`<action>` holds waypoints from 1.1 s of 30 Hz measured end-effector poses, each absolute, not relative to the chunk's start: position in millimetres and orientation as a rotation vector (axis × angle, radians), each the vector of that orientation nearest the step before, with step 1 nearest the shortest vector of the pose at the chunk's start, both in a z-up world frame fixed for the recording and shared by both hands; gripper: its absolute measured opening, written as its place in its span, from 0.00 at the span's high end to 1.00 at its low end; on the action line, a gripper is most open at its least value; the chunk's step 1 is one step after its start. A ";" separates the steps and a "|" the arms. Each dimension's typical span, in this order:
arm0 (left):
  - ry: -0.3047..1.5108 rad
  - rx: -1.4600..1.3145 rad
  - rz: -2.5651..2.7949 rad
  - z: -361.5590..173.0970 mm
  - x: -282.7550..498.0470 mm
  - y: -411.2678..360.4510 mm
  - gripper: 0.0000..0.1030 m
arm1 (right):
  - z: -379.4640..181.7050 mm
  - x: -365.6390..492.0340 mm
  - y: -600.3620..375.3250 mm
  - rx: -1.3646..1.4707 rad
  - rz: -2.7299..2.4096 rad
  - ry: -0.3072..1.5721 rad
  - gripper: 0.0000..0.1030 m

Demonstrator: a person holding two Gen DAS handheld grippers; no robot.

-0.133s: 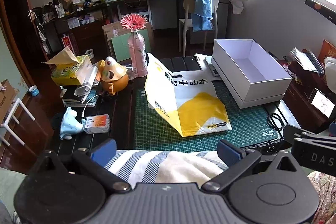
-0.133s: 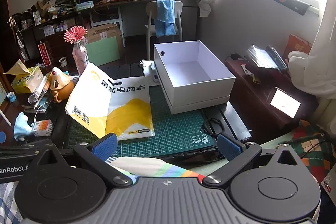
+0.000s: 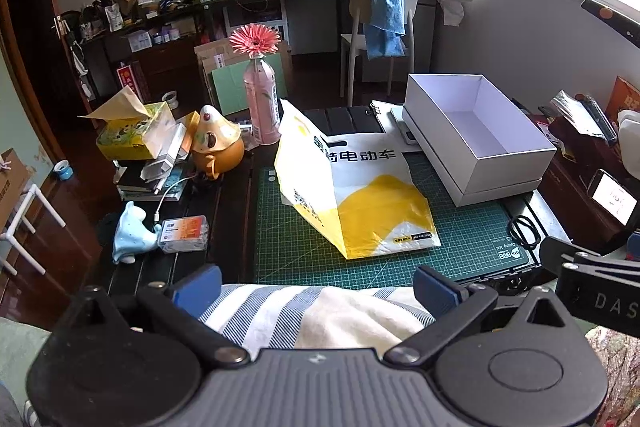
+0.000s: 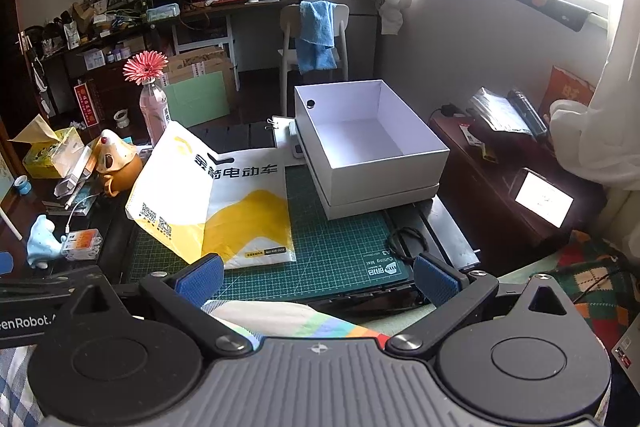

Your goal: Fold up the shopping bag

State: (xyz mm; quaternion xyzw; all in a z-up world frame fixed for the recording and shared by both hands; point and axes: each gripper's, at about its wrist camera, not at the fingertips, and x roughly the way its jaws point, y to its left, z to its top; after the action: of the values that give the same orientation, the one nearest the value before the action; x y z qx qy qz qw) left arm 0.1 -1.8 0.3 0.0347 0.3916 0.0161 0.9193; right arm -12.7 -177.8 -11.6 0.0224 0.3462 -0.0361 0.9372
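A white and yellow plastic shopping bag [image 3: 360,183] with black Chinese lettering lies on the green cutting mat [image 3: 384,255], its left side standing up in a fold. It also shows in the right wrist view [image 4: 224,195]. My left gripper [image 3: 318,285] is open and empty, held back from the table's near edge, well short of the bag. My right gripper [image 4: 318,277] is open and empty, also near the table's front edge, with the bag ahead and to the left.
An open white box [image 3: 476,131] stands on the mat's right side. A pink bottle with a flower [image 3: 262,107], an orange teapot [image 3: 216,147], a tissue box [image 3: 132,131] and small items crowd the left. A black cable [image 3: 522,231] lies at the mat's right edge.
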 end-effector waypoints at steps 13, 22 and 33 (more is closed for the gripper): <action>0.799 0.080 0.023 2.7 0.0 2.0 0.00 | -12.7 -13.8 -178.9 0.042 -0.068 0.693 0.01; 0.792 0.087 0.029 0.3 -0.9 0.5 0.00 | -13.2 -11.1 -179.1 0.046 -0.074 0.707 0.01; 0.776 0.098 0.023 1.6 -2.3 -3.0 0.00 | -11.7 -12.2 -181.7 0.050 -0.074 0.704 0.01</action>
State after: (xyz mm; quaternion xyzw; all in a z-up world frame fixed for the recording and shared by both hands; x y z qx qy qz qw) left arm -2.3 -3.0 1.6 0.0479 0.3781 0.0114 0.9245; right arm -12.2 -181.7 -11.7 0.0244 0.3446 -0.0364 0.9377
